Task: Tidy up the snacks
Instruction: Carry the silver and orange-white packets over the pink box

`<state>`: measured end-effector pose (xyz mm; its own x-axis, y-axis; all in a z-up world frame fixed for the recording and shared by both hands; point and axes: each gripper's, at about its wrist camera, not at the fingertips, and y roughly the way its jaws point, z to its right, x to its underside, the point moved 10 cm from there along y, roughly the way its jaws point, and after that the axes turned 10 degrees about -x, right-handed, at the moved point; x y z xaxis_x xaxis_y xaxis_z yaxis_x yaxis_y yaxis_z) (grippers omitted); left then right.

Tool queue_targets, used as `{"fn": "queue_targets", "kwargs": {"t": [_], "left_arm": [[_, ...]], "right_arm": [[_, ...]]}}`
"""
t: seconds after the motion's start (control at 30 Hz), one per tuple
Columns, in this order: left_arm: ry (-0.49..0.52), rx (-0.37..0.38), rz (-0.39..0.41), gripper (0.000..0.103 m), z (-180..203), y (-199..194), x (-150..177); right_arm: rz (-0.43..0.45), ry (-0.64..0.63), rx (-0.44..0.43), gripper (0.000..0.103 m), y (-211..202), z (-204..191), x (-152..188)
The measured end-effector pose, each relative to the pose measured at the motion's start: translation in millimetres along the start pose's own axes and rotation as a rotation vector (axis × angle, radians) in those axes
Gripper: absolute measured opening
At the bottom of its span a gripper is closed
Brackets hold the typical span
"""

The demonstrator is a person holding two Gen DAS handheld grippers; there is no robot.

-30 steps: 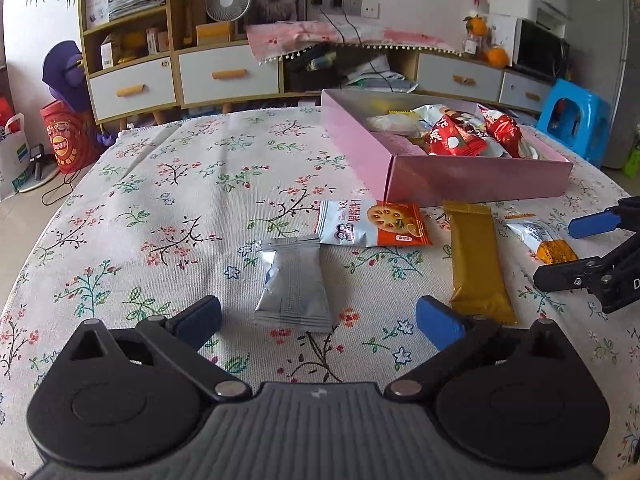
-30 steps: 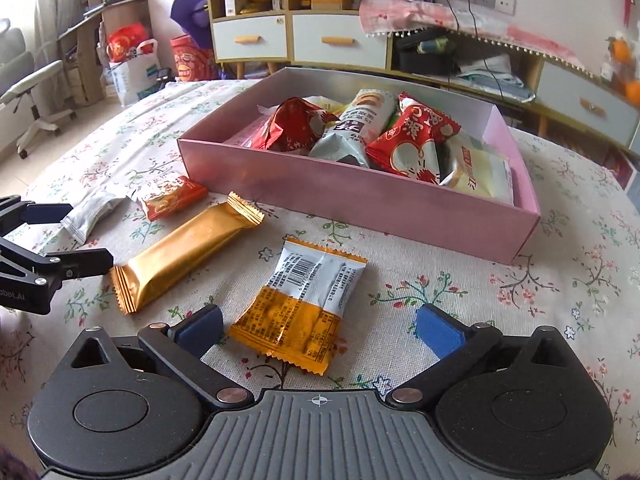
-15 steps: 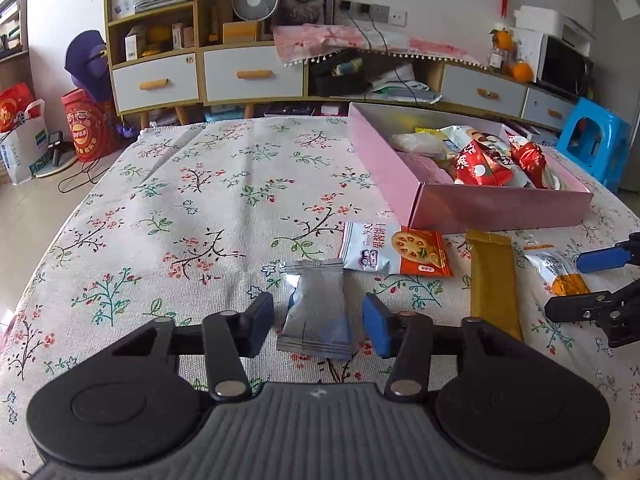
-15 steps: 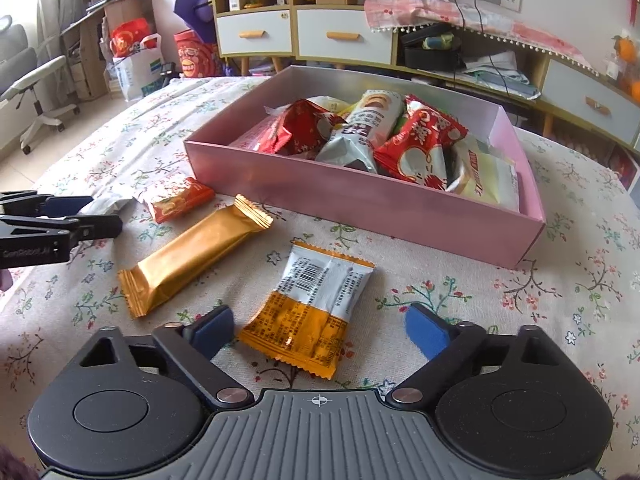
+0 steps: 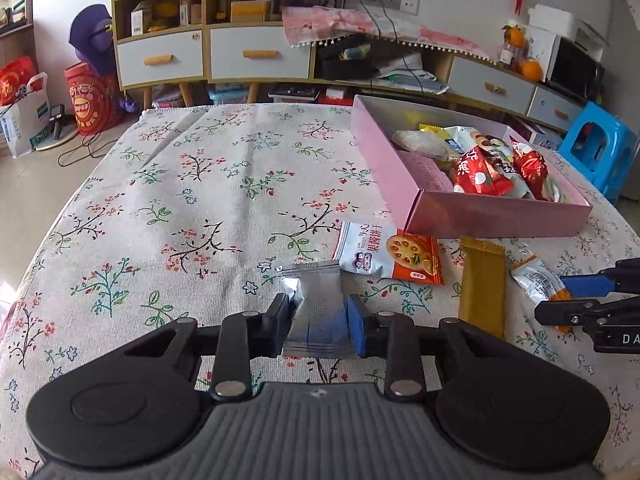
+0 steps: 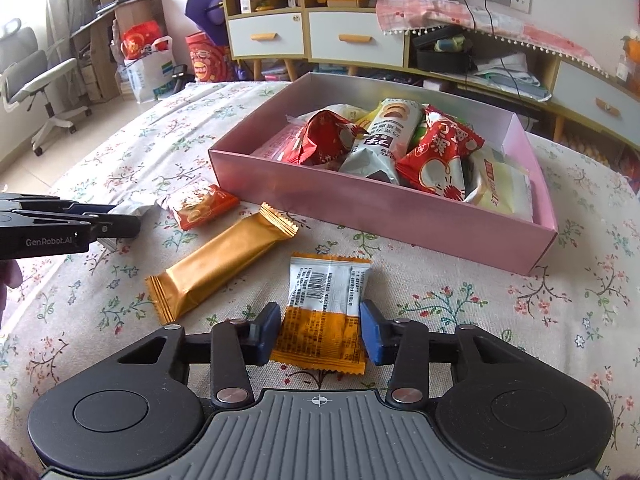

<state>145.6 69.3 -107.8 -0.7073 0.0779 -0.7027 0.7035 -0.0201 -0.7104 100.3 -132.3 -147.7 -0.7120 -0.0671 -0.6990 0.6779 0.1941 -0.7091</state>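
Note:
My left gripper (image 5: pixel 318 309) is closing on a silver packet (image 5: pixel 316 284); both pads press its sides and its left edge crumples. My right gripper (image 6: pixel 319 316) is closing too, and its blue pads (image 6: pixel 372 334) meet the side edges of an orange and white packet (image 6: pixel 326 284) lying flat on the flowered cloth. Between the two lie a gold bar (image 6: pixel 224 264) and a white and orange biscuit packet (image 5: pixel 390 254). The pink box (image 6: pixel 380 212) behind them holds several snacks. The right gripper (image 5: pixel 568 296) shows at the right of the left wrist view, the left gripper (image 6: pixel 120 218) at the left of the right wrist view.
The round table's cloth (image 5: pixel 200 184) drops off at the left and near edges. A blue stool (image 5: pixel 596 148) stands past the box on the right. A low cabinet with drawers (image 5: pixel 260 56) runs along the far wall, and an office chair (image 6: pixel 36 84) stands far left.
Both grippers' jaws came in from wide open. The left pads now pinch the silver packet; the right pads reached the orange and white packet's edges. Neither packet has left the cloth.

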Motion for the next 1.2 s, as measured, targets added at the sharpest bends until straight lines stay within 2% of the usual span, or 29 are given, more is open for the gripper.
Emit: {"fn": "queue_targets", "kwargs": {"t": [0.3,0.6,0.9,1.2], "left_arm": [[-0.081,0.046,-0.038,0.027,1,-7,-10],[-0.207,0.124,-0.058,0.027,7,-16,-28],[-0.251,0.188,-0.016,0.027,29,-20,-54],[-0.227,0.201,-0.001,0.027,53,-5,-67]], "right_arm": [[-0.051,0.088,-0.029,0.040,-12,1,-3],[-0.053,0.219,-0.044,0.041,-32,16,-16],[0.025,0.326,-0.064,0.041,-54,39,-41],[0.119,0.406,-0.041,0.041,-64,74,-67]]}}
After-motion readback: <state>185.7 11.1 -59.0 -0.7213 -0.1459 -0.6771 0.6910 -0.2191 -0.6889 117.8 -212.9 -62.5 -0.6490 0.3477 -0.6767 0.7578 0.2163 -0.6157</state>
